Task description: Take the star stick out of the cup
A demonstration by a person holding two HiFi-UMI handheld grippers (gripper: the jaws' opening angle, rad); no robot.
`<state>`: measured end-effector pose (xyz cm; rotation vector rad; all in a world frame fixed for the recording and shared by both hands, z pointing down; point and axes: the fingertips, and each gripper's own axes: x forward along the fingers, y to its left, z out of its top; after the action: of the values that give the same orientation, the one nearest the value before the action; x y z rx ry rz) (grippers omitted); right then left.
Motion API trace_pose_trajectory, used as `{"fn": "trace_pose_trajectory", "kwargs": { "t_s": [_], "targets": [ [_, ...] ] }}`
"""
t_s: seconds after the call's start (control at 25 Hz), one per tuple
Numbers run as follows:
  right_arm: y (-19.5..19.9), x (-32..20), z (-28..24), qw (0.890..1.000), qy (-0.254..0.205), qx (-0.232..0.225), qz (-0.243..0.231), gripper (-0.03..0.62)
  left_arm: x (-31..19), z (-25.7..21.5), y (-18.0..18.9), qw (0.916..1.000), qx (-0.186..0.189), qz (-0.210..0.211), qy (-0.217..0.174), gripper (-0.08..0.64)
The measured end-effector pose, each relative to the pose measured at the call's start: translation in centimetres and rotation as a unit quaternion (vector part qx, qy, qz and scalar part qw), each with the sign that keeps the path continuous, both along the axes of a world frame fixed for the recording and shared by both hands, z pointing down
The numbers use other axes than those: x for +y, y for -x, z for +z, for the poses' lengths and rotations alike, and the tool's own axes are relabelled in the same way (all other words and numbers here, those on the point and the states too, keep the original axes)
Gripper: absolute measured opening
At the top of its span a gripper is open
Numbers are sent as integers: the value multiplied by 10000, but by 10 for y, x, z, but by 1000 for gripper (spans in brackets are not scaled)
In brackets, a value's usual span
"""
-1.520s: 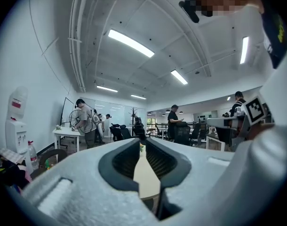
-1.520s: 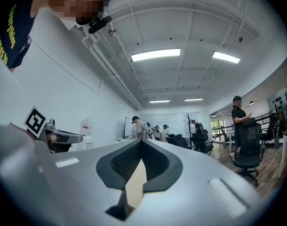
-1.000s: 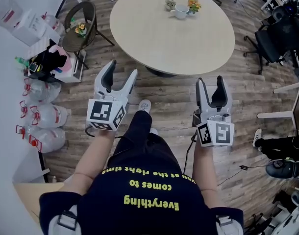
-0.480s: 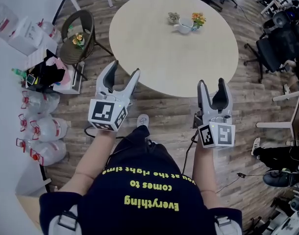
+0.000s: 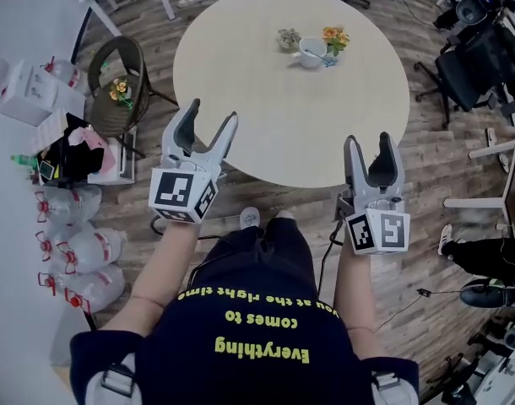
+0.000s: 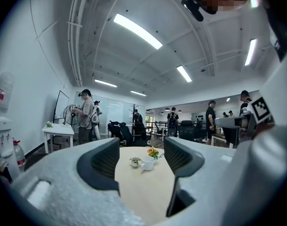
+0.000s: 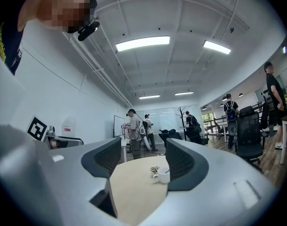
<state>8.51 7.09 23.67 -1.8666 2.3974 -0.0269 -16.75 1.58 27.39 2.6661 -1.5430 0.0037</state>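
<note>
White cup (image 5: 311, 53) sits on smooth, pale, round table (image 5: 266, 99).

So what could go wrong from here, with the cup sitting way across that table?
1. Long reach: the cup stands on the far side of the table, while the left gripper and right gripper, both open and empty, hang by its near edge.
2. A small plant pot and orange flowers crowd the cup; a jaw might knock them.
</note>
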Motion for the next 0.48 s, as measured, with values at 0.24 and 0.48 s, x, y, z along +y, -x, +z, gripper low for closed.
{"fn": "trace_pose_trajectory", "kwargs": {
  "t_s": [0.24,0.48],
  "targets": [
    [-12,-42,5,9999,78,36,-60,293,-35,13,-15,9999,6,23,162,296],
    [-21,-99,5,9991,81,21,-423,295,-77,13,-31,9996,-82,-180,203,296]
  ]
}}
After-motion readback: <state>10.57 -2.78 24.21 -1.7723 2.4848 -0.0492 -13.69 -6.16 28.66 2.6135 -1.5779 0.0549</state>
